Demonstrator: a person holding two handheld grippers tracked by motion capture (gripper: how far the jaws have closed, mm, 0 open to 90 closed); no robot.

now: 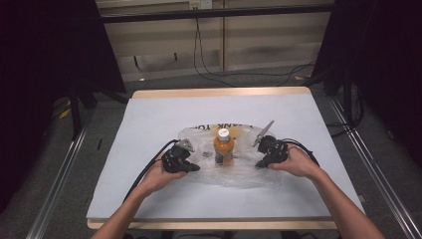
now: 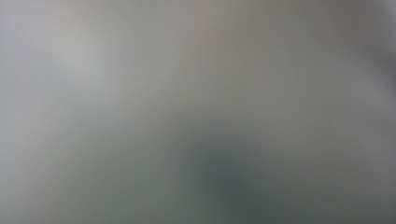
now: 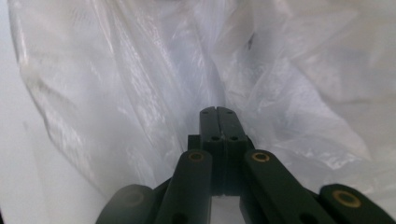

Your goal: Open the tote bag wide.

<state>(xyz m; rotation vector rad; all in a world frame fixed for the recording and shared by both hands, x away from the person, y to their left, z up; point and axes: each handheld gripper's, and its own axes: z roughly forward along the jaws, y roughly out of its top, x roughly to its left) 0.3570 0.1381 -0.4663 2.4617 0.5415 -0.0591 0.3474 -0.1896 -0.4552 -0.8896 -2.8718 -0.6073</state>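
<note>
Holding bag [image 1: 234, 172]: right tool [image 3: 217, 112] pressed together, seemingly pinching plastic at bottle's [image 1: 224, 148] 3 o'clock; left tool [image 1: 191, 167] state unreadable. Lift both sides evenly so bottle stays upright.

bottle [image 1: 224, 148]: orange, white cap | bag [image 1: 249, 172]: clear | table [image 1: 149, 119]: white

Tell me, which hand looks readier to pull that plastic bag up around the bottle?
Probably the right. The right gripper has its jaws pressed together against the plastic bag beside the bottle. The left gripper sits at the bag's other edge, its own view blurred.
</note>
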